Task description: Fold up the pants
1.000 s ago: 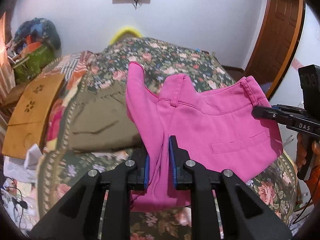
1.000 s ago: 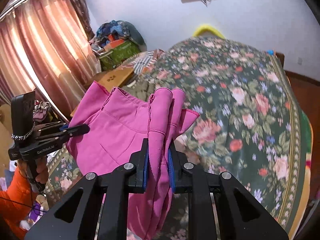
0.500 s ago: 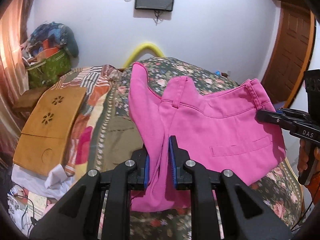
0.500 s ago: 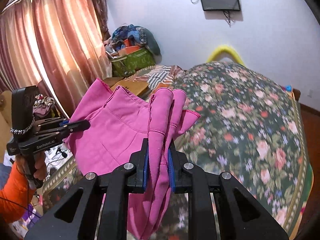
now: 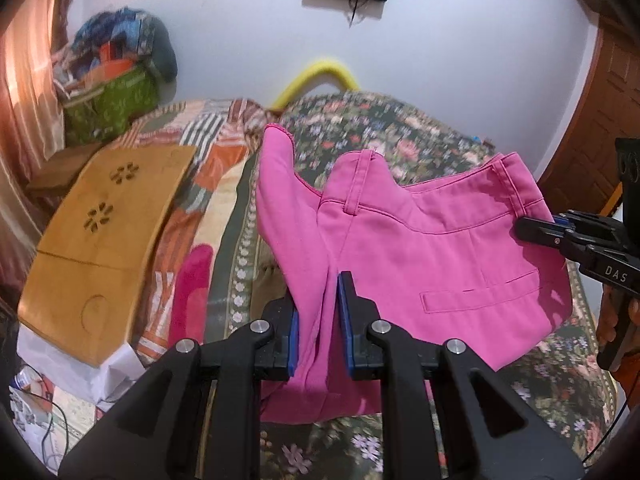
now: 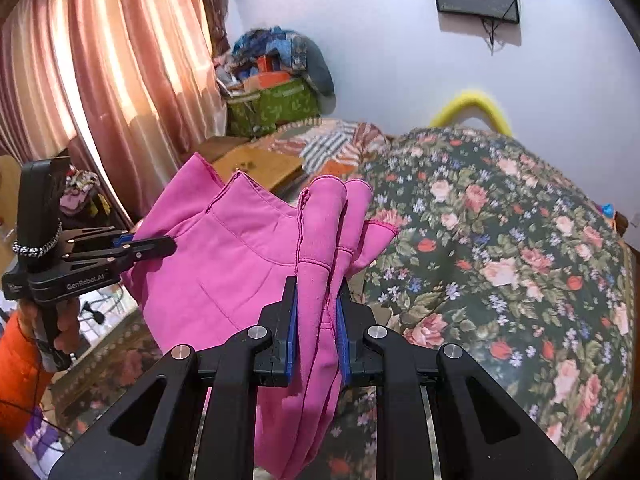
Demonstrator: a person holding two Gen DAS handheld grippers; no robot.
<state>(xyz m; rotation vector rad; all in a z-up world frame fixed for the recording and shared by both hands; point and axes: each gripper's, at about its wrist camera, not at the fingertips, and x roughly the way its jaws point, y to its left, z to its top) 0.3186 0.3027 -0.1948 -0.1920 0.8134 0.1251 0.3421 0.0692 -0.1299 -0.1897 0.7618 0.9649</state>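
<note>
Both hands have carried the pink pants (image 5: 420,264) across the room in the last second: the view over the floral bed (image 6: 520,248) has swung, the wooden lap table (image 5: 100,240) now sits larger at the left, and the olive garment that lay under the pants a second ago is almost hidden behind them. Grip unchanged on both sides.

My read: this is transport, not folding yet. The pants are off the bed, held up between the two grippers, and need to go down flat before the next fold.

Left gripper (image 5: 318,320): fingers narrow, clamped on a bunched edge of pink fabric that runs up between the blue pads and hangs below them. Right gripper (image 6: 316,320): same, fingers narrow on a thicker stack of folded layers, cloth sticking up above the tips and draping down past them.

The waistband with belt loop and the back welt pocket face the left camera, stretched between the two grips with some sag. Lower part hangs free just above the bed; I can't tell whether it touches.
</note>
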